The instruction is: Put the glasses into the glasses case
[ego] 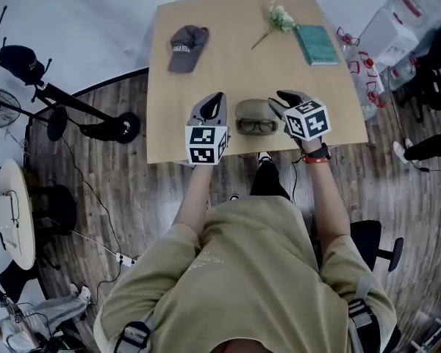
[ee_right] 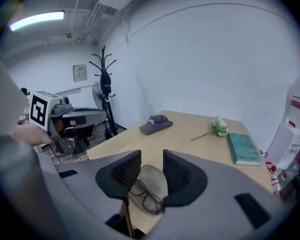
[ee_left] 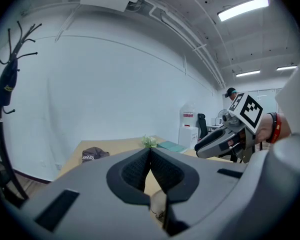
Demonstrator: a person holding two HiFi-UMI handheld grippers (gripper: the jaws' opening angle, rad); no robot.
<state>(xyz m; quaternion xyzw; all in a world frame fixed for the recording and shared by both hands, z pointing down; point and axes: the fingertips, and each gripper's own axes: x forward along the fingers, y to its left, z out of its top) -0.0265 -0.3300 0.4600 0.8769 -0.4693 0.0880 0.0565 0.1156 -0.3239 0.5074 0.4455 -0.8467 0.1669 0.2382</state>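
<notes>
- The glasses (ego: 256,126) have a thin dark frame and 2 rounded lenses. They lie flat on the half of the glasses case (ego: 254,109) that is nearer to me.
- The glasses case is open. It is an oval shell of a dull beige colour with a smooth inside.
- My left gripper (ee_left: 150,153) is just to the left of the glasses case and does not touch it. Its 2 jaws are pressed together at the tips, with nothing between them.
- My right gripper (ee_right: 151,159) is just to the right of the glasses case. Its 2 jaws stand apart and pinch nothing; through the gap I see the case and the glasses further below.
- Well behind the glasses case on the table (ego: 228,72) are 3 things: a dark cap (ego: 187,47) to the left, a small flower sprig (ego: 278,19) slightly to the right, and a green book (ego: 316,44) further right.
</notes>
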